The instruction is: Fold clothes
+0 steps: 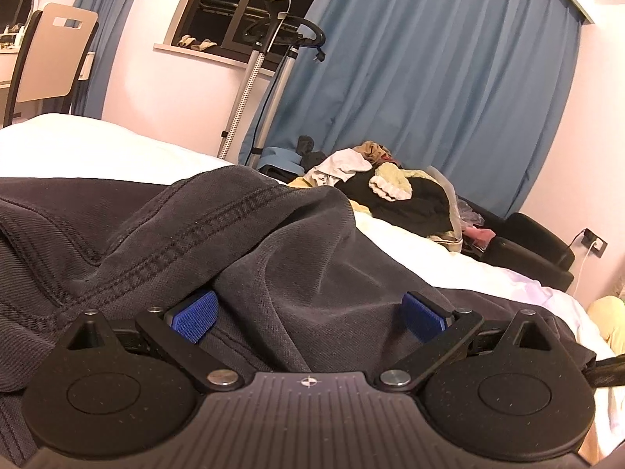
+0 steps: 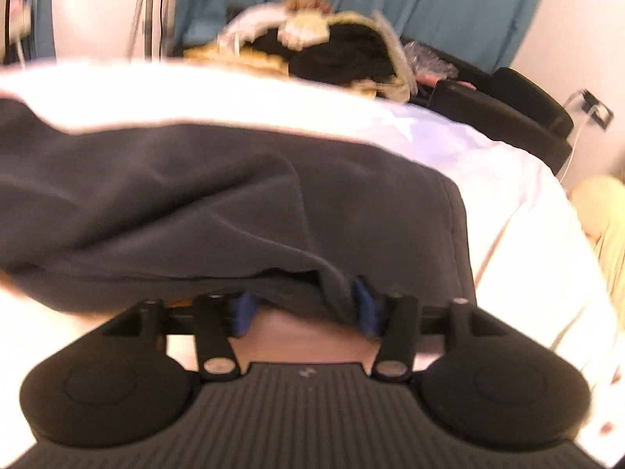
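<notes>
A dark grey garment (image 1: 164,234) with stitched seams lies bunched on the white bed (image 1: 78,148). My left gripper (image 1: 308,312) is open, its blue pads (image 1: 195,314) wide apart, with a fold of the garment lying between them. In the blurred right wrist view the same dark garment (image 2: 234,203) is spread over the bed (image 2: 195,93). My right gripper (image 2: 304,308) is open at the garment's near edge; the cloth edge hangs against the right blue pad (image 2: 365,308).
A pile of mixed clothes (image 1: 390,191) sits at the bed's far side, also in the right wrist view (image 2: 324,47). Blue curtains (image 1: 429,78), a garment steamer stand (image 1: 269,78), a chair (image 1: 50,58) and a black armchair (image 1: 527,242) stand beyond. A yellow cloth (image 2: 601,211) lies at right.
</notes>
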The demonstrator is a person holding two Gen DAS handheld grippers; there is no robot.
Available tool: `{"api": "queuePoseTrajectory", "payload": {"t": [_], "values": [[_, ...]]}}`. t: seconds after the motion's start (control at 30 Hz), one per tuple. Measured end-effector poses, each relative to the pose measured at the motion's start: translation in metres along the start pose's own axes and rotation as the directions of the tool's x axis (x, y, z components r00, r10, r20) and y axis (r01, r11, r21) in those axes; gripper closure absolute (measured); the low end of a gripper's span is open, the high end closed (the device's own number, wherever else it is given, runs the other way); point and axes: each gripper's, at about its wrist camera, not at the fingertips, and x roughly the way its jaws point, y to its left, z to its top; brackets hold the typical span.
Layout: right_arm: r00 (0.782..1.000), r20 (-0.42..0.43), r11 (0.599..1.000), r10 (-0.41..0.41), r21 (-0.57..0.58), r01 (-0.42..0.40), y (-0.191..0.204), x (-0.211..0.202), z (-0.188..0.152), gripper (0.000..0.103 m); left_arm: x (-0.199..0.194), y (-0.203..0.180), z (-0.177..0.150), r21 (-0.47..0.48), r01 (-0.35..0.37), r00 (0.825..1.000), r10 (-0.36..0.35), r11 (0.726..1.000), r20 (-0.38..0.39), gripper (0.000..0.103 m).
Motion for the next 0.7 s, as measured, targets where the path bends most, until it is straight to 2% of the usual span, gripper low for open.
{"api": "queuePoseTrajectory", "payload": {"t": [0.07, 0.13, 0.23, 0.3, 0.37, 0.43, 0.5, 0.6, 0.7], "values": [[0.998, 0.059, 0.997, 0.010, 0.071, -0.014, 0.005, -0.018, -0.005, 0.045, -0.002, -0.001, 0.000, 0.006, 0.009, 1.000, -0.009, 1.000, -0.004, 0.002], [0.987, 0.149, 0.980, 0.062, 0.176, -0.088, 0.006, -0.032, -0.006, 0.032, -0.006, -0.003, 0.000, 0.007, 0.024, 1.000, -0.024, 1.000, -0.008, 0.002], [0.957, 0.275, 0.941, 0.095, 0.289, -0.177, 0.008, -0.053, -0.008, 0.023, -0.017, -0.008, 0.002, -0.001, 0.062, 0.998, -0.062, 0.998, -0.011, 0.002], [0.928, 0.336, 0.923, 0.162, 0.280, -0.262, 0.017, -0.063, -0.006, 0.019, -0.030, -0.012, 0.004, -0.008, 0.084, 0.996, -0.084, 0.996, -0.007, 0.002], [0.915, 0.333, 0.917, 0.229, 0.241, -0.317, 0.026, -0.061, -0.004, 0.019, -0.050, -0.012, 0.008, -0.018, 0.101, 0.995, -0.101, 0.995, 0.013, 0.002], [0.912, 0.303, 0.905, 0.278, 0.237, -0.354, 0.034, -0.049, -0.001, 0.019, -0.076, -0.008, 0.014, -0.043, 0.104, 0.993, -0.101, 0.994, 0.054, 0.002], [0.903, 0.266, 0.875, 0.336, 0.268, -0.404, 0.038, -0.044, -0.003, 0.019, -0.106, 0.006, 0.023, -0.092, 0.104, 0.990, -0.093, 0.990, 0.110, 0.002], [0.886, 0.245, 0.828, 0.393, 0.325, -0.457, 0.036, -0.045, -0.004, 0.019, -0.138, 0.044, 0.038, -0.224, 0.046, 0.989, -0.013, 0.974, 0.148, 0.002], [0.881, 0.246, 0.806, 0.405, 0.359, -0.471, 0.032, -0.045, -0.002, 0.019, -0.157, 0.098, 0.054, -0.336, -0.086, 0.984, 0.133, 0.938, 0.120, 0.002]]}}
